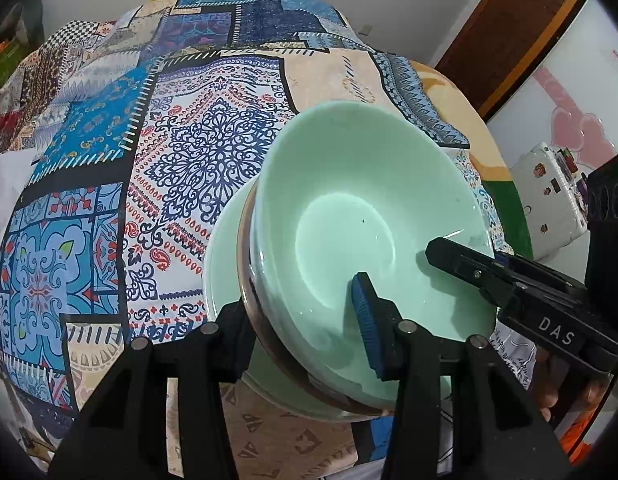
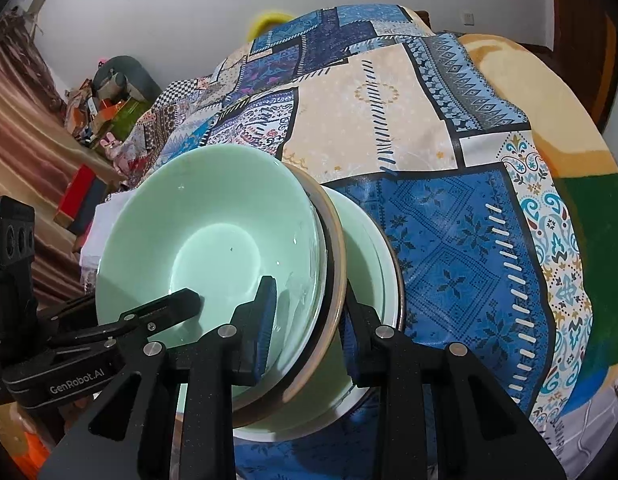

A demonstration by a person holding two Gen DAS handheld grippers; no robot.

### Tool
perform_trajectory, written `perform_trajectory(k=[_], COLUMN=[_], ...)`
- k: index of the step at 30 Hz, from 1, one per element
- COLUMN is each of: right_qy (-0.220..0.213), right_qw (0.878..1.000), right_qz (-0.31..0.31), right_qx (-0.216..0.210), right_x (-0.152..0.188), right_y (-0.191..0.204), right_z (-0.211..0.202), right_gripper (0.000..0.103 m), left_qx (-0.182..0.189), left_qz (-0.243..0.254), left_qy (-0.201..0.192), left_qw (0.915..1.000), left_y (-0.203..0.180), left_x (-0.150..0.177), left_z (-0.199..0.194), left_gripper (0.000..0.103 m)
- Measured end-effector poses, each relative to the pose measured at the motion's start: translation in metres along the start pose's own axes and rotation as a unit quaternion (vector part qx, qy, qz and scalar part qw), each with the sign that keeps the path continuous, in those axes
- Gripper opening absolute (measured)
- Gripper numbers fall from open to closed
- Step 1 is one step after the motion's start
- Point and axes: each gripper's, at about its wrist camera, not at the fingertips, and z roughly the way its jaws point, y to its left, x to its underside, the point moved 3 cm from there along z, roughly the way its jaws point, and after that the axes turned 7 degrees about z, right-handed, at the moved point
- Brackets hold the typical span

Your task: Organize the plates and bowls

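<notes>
Clamping with the left hand-held gripper (image 1: pixel 297 296) on one side of a tilted bowl (image 1: pixel 349 208), pale green, with one blue pad (image 1: pixel 365 320) pressing inside the bowl wall and the other finger lying outside. Pinching, in the same grip, a brown-rimmed dish (image 1: pixel 245 264) nested right under the bowl. Clamping likewise with the right hand-held gripper (image 2: pixel 309 288) on another part of that rim, one pad inside the bowl, the other finger tucked behind the brown-rimmed dish. Holding both grips partly closed on the pair, jaws neither wide apart nor fully together. Reaching into the bowl from two sides, tips near each other but not touching. Hanging bowl and dish just over a green plate (image 2: pixel 373 248), which is lying behind the outer fingers on a patterned cloth (image 2: pixel 449 264); failing to tell whether dish and plate are touching.
</notes>
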Motion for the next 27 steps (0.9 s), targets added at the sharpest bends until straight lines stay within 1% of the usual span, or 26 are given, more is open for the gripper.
perform_trajectory(k=[5, 6, 7, 10, 12, 16, 19, 22, 24, 27], right_qy=[0.001, -0.001, -0.005, -0.019, -0.032, -0.064, -0.096, -0.137, -0.166, -0.206], right_qw=[1.0, 1.0, 1.0, 1.0, 0.999, 0.998, 0.994, 0.988, 0.983, 0.973], right_qz=[0.003, 0.004, 0.005, -0.001, -0.007, -0.023, -0.044, -0.067, -0.081, -0.1], right_qx=[-0.002, -0.002, -0.001, 0.004, 0.004, 0.002, -0.001, -0.005, -0.008, -0.012], right_x=[0.001, 0.001, 0.001, 0.001, 0.001, -0.001, 0.0, 0.002, 0.005, 0.011], right_y=[-0.001, 0.0, -0.001, 0.001, 0.003, 0.013, 0.026, 0.04, 0.048, 0.06], right_z=[-0.001, -0.003, -0.006, -0.018, -0.031, -0.057, -0.083, -0.112, -0.133, -0.16], right_gripper=[0.03, 0.031, 0.036, 0.041, 0.043, 0.044, 0.045, 0.046, 0.049, 0.053], left_qx=[0.005, 0.005, 0.004, -0.012, -0.02, -0.027, -0.031, -0.044, -0.055, -0.073], left_qz=[-0.005, -0.005, -0.006, 0.002, 0.007, 0.01, 0.013, 0.027, 0.041, 0.055], left_qy=[0.0, 0.0, 0.0, -0.009, -0.017, -0.04, -0.07, -0.114, -0.151, -0.207], left_qw=[1.0, 1.0, 1.0, 0.9999, 0.9996, 0.9988, 0.997, 0.9921, 0.9861, 0.974], left_y=[0.001, 0.001, 0.001, -0.001, -0.003, -0.006, -0.011, -0.023, -0.034, -0.048], left_x=[0.0, 0.001, 0.001, 0.002, 0.003, 0.002, 0.002, 0.002, 0.003, 0.006], left_z=[0.0, 0.0, 0.0, -0.007, -0.016, -0.038, -0.064, -0.097, -0.124, -0.16], left_gripper=[0.045, 0.045, 0.045, 0.046, 0.049, 0.05, 0.051, 0.051, 0.054, 0.06])
